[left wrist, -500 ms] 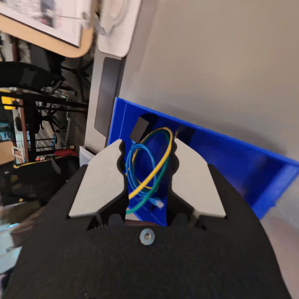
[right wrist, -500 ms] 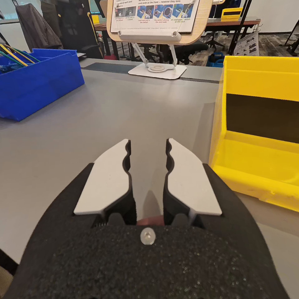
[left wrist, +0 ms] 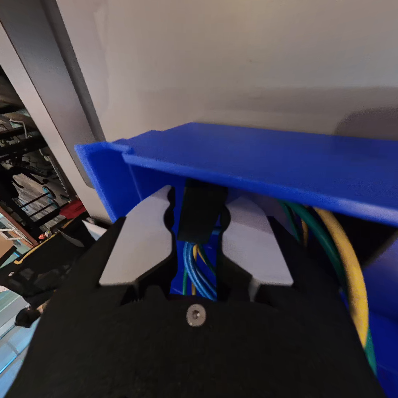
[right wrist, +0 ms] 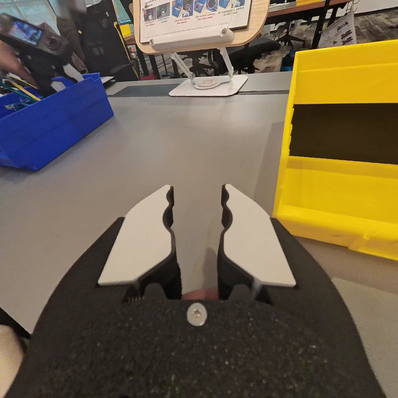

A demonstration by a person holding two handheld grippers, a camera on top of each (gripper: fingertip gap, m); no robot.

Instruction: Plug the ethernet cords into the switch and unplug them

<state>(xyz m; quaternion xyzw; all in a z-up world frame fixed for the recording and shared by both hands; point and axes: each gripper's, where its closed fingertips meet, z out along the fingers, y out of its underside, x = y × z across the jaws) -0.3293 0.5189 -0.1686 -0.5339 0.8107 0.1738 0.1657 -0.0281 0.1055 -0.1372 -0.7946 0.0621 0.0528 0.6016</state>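
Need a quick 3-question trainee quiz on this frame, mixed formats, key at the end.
1. True or false: the left gripper is inside the blue bin.
2. What sits between the left gripper's fingers? A) a yellow cord B) a black box, the switch C) nothing
3. Fill in: the right gripper hovers open over the grey table, holding ____.

Key: 1 true. 2 B; the fingers flank it, though blur hides whether they touch it. 3 nothing; the yellow bin stands to its right.
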